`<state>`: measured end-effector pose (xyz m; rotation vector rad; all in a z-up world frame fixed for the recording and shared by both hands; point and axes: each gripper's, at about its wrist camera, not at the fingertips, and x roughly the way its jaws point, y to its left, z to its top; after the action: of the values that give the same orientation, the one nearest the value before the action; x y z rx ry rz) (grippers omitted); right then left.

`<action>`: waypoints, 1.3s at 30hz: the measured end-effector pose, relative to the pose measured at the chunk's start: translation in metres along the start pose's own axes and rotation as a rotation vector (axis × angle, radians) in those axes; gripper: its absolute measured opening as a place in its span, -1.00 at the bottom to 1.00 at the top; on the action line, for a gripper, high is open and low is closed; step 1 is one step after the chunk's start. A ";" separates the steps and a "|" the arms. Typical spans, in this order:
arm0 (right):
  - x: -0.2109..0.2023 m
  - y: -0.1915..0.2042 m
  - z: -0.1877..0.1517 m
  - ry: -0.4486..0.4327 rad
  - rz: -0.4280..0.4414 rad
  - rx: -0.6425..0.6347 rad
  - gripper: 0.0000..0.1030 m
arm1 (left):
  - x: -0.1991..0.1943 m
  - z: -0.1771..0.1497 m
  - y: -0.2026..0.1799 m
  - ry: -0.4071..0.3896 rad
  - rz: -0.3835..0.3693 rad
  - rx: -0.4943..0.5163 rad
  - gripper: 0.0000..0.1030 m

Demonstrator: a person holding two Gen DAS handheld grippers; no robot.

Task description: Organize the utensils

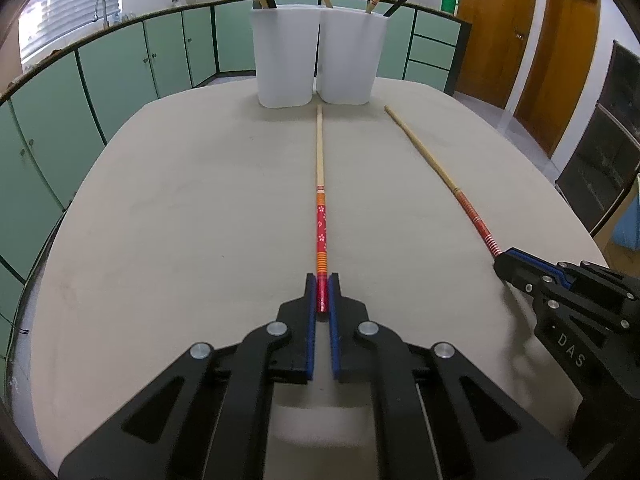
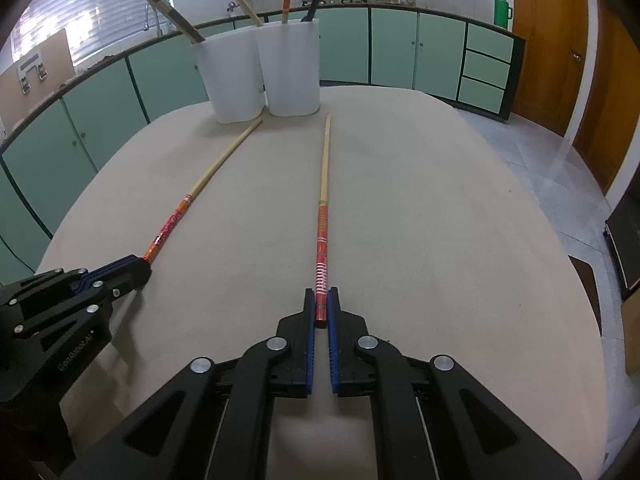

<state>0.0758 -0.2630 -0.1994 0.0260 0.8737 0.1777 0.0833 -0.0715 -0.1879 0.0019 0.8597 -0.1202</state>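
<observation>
Two long bamboo chopsticks with red and orange patterned handles lie on the beige table. My left gripper is shut on the handle end of the flowered chopstick, whose tip points at two white cups. It also shows in the right wrist view, with the left gripper. My right gripper is shut on the handle end of the striped chopstick. That chopstick and the right gripper show in the left wrist view.
The two white cups stand side by side at the table's far edge and hold several chopsticks. Green kitchen cabinets run behind the table. Wooden doors are at the right.
</observation>
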 end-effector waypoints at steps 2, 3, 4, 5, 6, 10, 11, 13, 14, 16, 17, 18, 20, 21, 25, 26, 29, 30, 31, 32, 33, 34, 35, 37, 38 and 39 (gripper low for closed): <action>-0.003 -0.002 0.000 -0.010 0.009 0.006 -0.89 | -0.005 -0.001 0.000 -0.012 -0.001 0.000 -0.91; -0.005 -0.002 0.000 -0.016 0.010 0.008 -0.89 | -0.007 -0.001 0.000 -0.019 -0.001 0.003 -0.91; -0.007 -0.003 0.001 -0.020 0.010 0.006 -0.89 | -0.010 0.000 -0.001 -0.025 -0.001 0.008 -0.91; -0.010 -0.003 0.002 -0.026 0.012 0.006 -0.89 | -0.012 0.000 0.000 -0.029 -0.001 0.011 -0.91; -0.012 -0.003 0.003 -0.030 0.013 0.007 -0.89 | -0.016 0.000 0.000 -0.036 -0.004 0.013 -0.91; -0.024 -0.005 0.012 -0.058 0.016 0.006 -0.89 | -0.033 0.003 0.000 -0.072 -0.006 0.019 -0.91; -0.028 -0.005 0.014 -0.062 0.015 0.005 -0.89 | -0.037 0.004 0.000 -0.080 -0.008 0.020 -0.91; -0.036 -0.006 0.019 -0.077 0.016 0.001 -0.89 | -0.047 0.008 0.001 -0.103 -0.008 0.025 -0.91; -0.039 -0.006 0.021 -0.082 0.015 -0.002 -0.89 | -0.051 0.010 0.001 -0.111 -0.009 0.027 -0.91; -0.047 -0.006 0.026 -0.100 0.014 -0.009 -0.89 | -0.060 0.016 0.002 -0.129 -0.010 0.031 -0.91; -0.052 -0.006 0.028 -0.106 0.015 -0.010 -0.89 | -0.065 0.019 0.002 -0.137 -0.012 0.034 -0.91; -0.055 -0.007 0.031 -0.112 0.017 -0.010 -0.89 | -0.070 0.022 0.002 -0.142 -0.015 0.038 -0.91; -0.062 -0.008 0.035 -0.134 0.022 -0.010 -0.89 | -0.077 0.027 0.003 -0.149 -0.018 0.044 -0.91; -0.066 -0.008 0.038 -0.146 0.022 -0.014 -0.89 | -0.079 0.028 0.003 -0.151 -0.020 0.047 -0.91; -0.068 -0.007 0.041 -0.152 0.022 -0.020 -0.89 | -0.071 0.027 0.005 -0.114 -0.039 0.036 -0.91; -0.065 -0.006 0.039 -0.146 0.020 -0.020 -0.89 | -0.066 0.025 0.005 -0.107 -0.030 0.040 -0.91; -0.051 -0.005 0.030 -0.111 0.019 -0.011 -0.89 | -0.046 0.016 0.008 -0.067 -0.032 0.021 -0.91; -0.047 -0.004 0.027 -0.100 0.017 -0.010 -0.89 | -0.041 0.014 0.009 -0.057 -0.031 0.018 -0.91; -0.042 -0.004 0.023 -0.085 0.015 -0.009 -0.89 | -0.036 0.010 0.009 -0.047 -0.030 0.016 -0.91; -0.040 -0.004 0.020 -0.077 0.017 -0.005 -0.89 | -0.034 0.008 0.009 -0.043 -0.033 0.013 -0.91; -0.037 -0.004 0.018 -0.070 0.021 -0.001 -0.89 | -0.035 0.008 0.010 -0.044 -0.036 0.010 -0.91; -0.036 -0.004 0.016 -0.067 0.023 0.002 -0.89 | -0.037 0.008 0.010 -0.053 -0.036 0.008 -0.91; -0.037 -0.004 0.016 -0.068 0.023 0.003 -0.89 | -0.040 0.009 0.011 -0.064 -0.036 0.009 -0.91; -0.041 -0.005 0.020 -0.083 0.025 0.006 -0.89 | -0.052 0.015 0.011 -0.101 -0.030 0.018 -0.91; -0.045 -0.006 0.023 -0.096 0.027 0.007 -0.89 | -0.056 0.017 0.012 -0.114 -0.030 0.018 -0.91; -0.049 -0.006 0.026 -0.109 0.027 0.006 -0.89 | -0.063 0.022 0.013 -0.133 -0.033 0.016 -0.91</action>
<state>0.0661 -0.2760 -0.1461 0.0532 0.7652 0.1972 0.0604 -0.0533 -0.1270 -0.0054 0.7263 -0.1565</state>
